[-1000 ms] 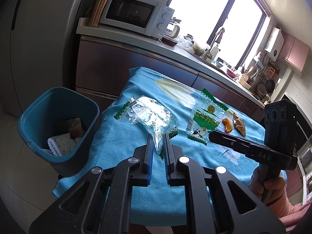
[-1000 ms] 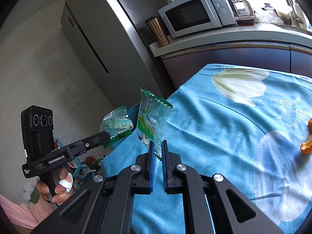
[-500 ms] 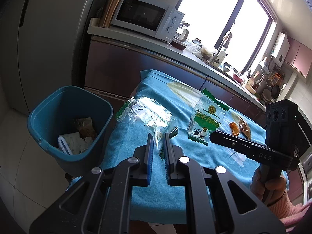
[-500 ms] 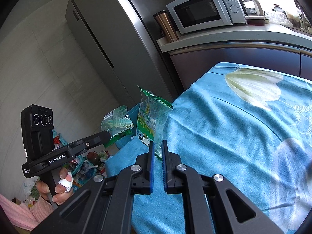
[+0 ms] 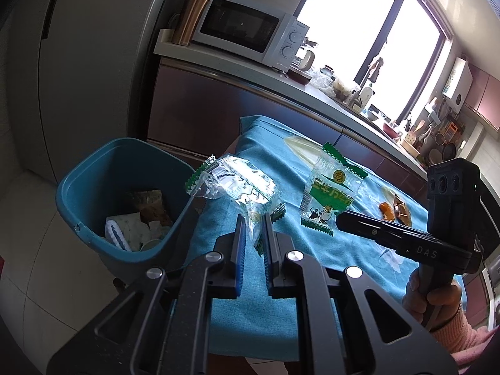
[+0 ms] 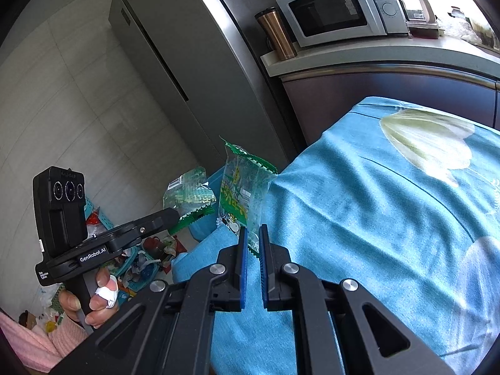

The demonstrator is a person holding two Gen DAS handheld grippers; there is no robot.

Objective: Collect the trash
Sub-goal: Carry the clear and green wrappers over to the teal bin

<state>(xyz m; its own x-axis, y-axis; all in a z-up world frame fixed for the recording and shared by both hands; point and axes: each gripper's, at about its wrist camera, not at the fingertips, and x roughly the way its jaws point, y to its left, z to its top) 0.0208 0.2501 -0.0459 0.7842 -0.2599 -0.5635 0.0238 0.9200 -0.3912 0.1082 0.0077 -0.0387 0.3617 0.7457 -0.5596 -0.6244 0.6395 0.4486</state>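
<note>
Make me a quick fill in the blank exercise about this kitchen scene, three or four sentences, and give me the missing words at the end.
1. Each gripper is pinching a snack ____.
2. The bin beside the table is ____ in colour.
3. On the counter, the copper tumbler stands beside the ____.
4. The tablecloth is blue with a printed ____ pattern.

Missing words: wrapper; blue (teal); microwave; flower

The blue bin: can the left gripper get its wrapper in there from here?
Probably yes. The left gripper is shut on the clear wrapper, right beside the blue bin, whose open top has nothing over it.
</note>
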